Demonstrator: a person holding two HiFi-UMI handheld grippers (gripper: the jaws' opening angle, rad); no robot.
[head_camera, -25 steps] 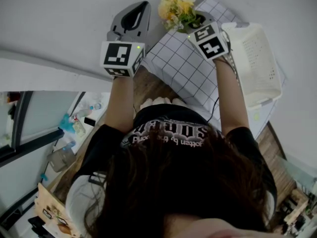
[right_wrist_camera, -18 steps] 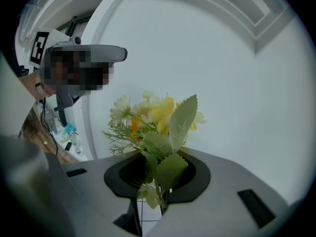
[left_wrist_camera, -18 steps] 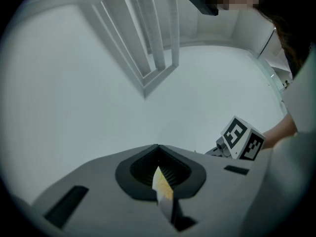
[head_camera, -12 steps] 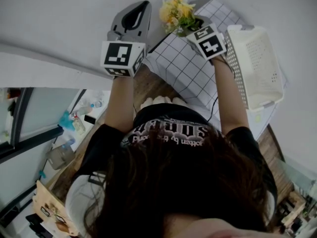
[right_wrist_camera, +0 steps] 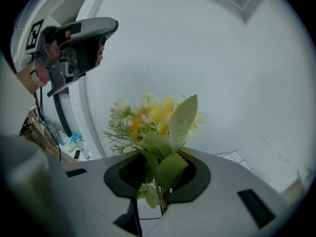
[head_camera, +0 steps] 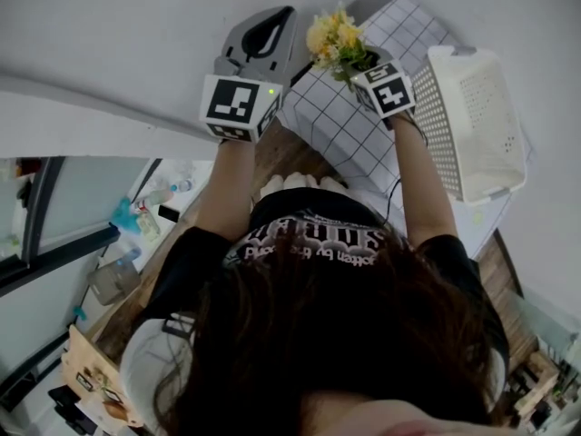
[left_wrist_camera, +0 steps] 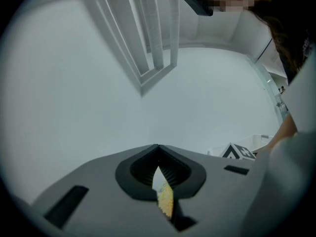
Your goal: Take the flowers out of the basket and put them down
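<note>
Nearest to me in the head view is the person's dark hair and black printed shirt [head_camera: 309,242], with both bare forearms reaching forward over a brown wooden tabletop [head_camera: 272,157].

On my left side, the left gripper [head_camera: 272,30] is held up in the air. Its own view shows the jaws drawn together with their tips meeting. Only a thin sliver of a gap is left below the tips, and nothing is gripped in it.

On my right side, the right gripper [head_camera: 365,62] is clamped on the stems of a bunch of yellow and white flowers with green leaves [right_wrist_camera: 158,120]. The stems run down between the dark pads, and the blooms and leaves stand up past the jaw tips. The bunch is lifted clear, hanging in the air near the left gripper's tip.

Beneath the flowers lies a white cloth with a black grid [head_camera: 336,121], spread over the tabletop. Further right, the white perforated plastic basket [head_camera: 477,107] sits at the cloth's right side, apart from the flowers, with its open side facing up.
</note>
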